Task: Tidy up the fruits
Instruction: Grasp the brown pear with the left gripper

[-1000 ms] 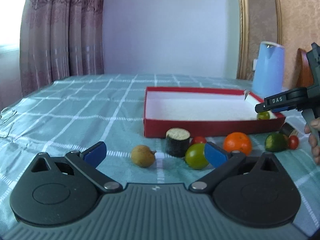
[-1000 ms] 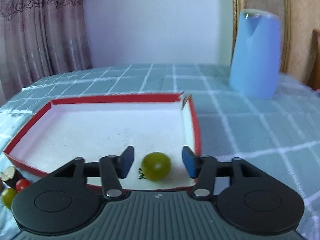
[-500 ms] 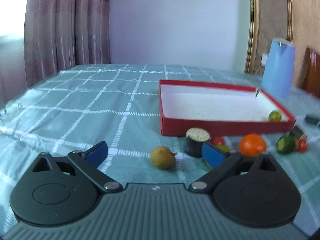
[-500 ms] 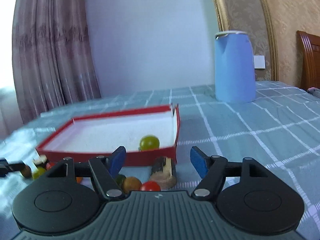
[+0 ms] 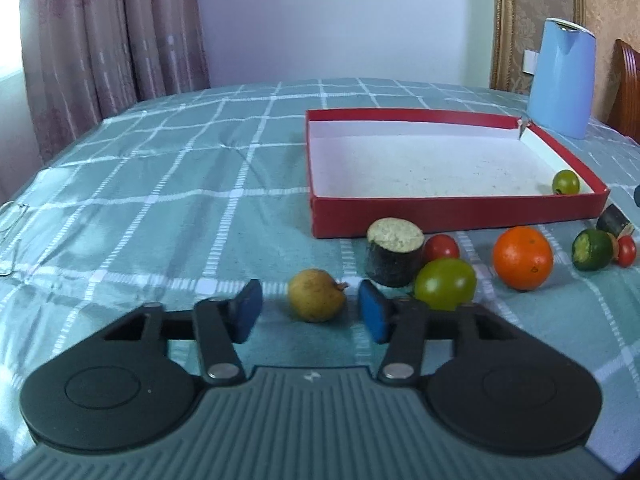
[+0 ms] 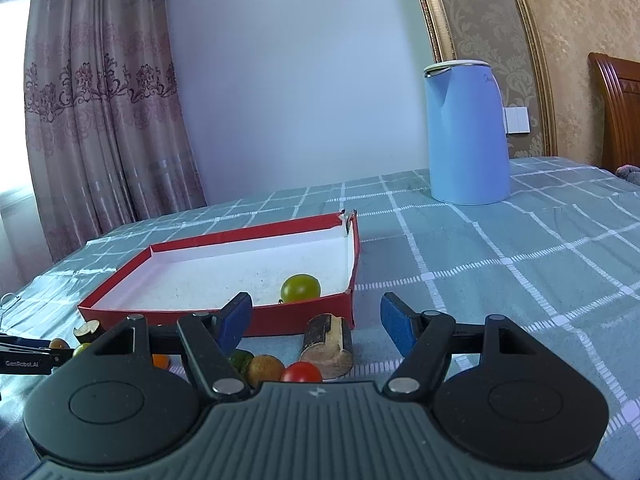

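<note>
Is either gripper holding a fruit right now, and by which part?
Nothing is held yet. The left gripper is closing around the small yellow-brown round fruit, pads still clear of its sides. The right gripper is open and empty.

Red box (image 5: 452, 212) interior open; fruit row (image 5: 444, 284) crowds its front.

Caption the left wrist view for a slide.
Left gripper closing around a small yellow-brown round fruit, near the red cardboard box.
</note>
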